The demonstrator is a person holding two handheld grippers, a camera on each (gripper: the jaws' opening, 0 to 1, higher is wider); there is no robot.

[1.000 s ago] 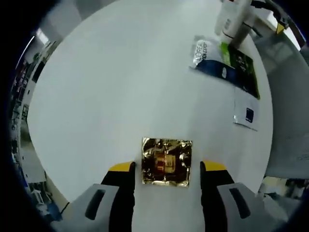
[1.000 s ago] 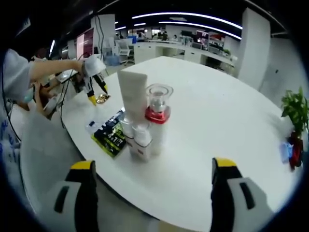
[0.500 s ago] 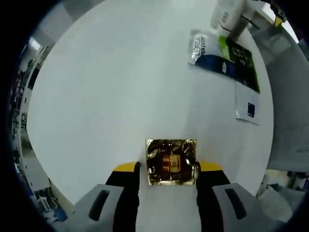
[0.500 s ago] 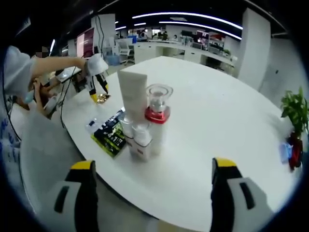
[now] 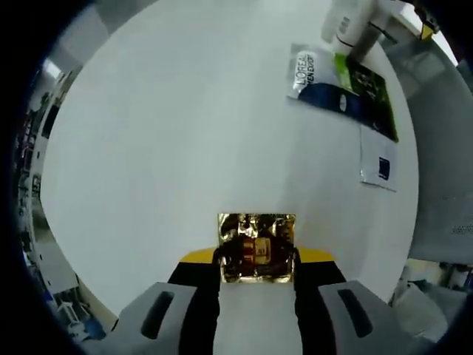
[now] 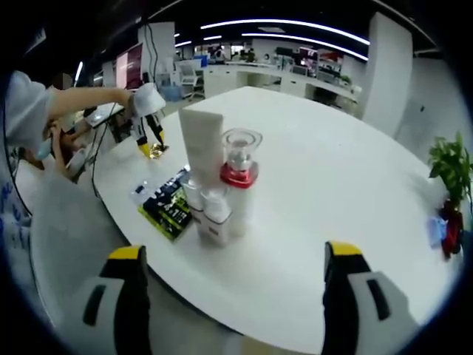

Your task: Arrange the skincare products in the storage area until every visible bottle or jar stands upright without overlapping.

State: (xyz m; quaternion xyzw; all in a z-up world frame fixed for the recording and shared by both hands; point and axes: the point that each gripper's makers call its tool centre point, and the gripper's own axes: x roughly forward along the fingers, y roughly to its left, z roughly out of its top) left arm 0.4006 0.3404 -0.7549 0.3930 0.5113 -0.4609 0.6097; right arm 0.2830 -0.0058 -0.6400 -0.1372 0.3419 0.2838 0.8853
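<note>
1. In our left gripper view, the left gripper [image 5: 257,260] has its yellow-tipped jaws pressed in against the two sides of a gold foil sachet [image 5: 256,248], which lies flat on the white round table [image 5: 170,148]; we read this as a pinch on the sachet.
2. Farther out on the same table lies a flat L'Oreal Men Expert packet [image 5: 341,90] in white, blue and green, with a small white sachet [image 5: 379,164] just beside it, both well apart from the gold one.
3. At the top edge we see the bases of white bottles [image 5: 349,26], touching the far end of the packet.
4. In our right gripper view, the right gripper [image 6: 230,277] is spread wide with nothing between its jaws, held off the near edge of the table.
5. Ahead of it stands an upright cluster: a tall white tube [image 6: 202,144], a clear-topped bottle with a red collar [image 6: 239,177] and shorter white bottles packed together.
6. Beyond them a person's hand [image 6: 144,100] holds the left gripper down on the table.
</note>
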